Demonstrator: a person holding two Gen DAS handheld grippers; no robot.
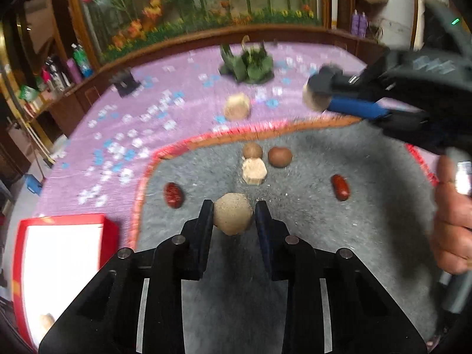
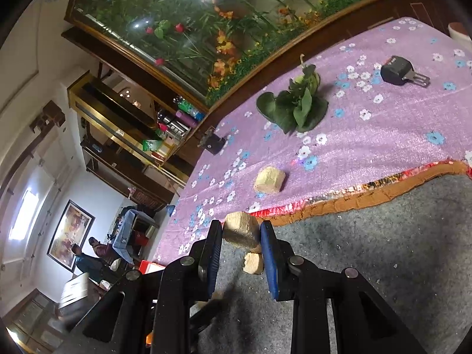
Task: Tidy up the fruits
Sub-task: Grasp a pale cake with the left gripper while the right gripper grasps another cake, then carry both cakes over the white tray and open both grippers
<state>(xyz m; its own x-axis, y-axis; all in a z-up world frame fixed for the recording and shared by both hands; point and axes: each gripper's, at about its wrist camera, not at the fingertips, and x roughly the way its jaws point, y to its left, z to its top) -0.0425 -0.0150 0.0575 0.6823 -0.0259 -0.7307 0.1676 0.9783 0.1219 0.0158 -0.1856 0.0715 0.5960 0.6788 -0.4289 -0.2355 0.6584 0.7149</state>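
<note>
On the far left a red box sat off the grey mat, and just inside the mat's left side lay a dark red date, its long axis running roughly towards and away from you, leaning a little to the left at the far end.

Your left gripper was clamped on a round tan ball, the pads pressing its two sides over the mat. It was a ball, so it had no real long axis — you could have set it down any way up. To do the step well you needed a steady squeeze and a low, level carry; crumbs already speckled the mat, so the piece probably sheds if pinched hard.

Ahead stood a small cluster: two brown round fruits side by side, with a pale faceted block touching the left one. Beyond the mat's orange edge another tan block rested on the purple floral cloth, with a leafy green bunch further back.

Right of the cluster a second red date lay with its long axis again near to far.

Your right gripper was shut on a short tan cylinder — held clear above the mat's edge, its axis tipped towards the cloth. You had to keep that one apart from the left load.
</note>
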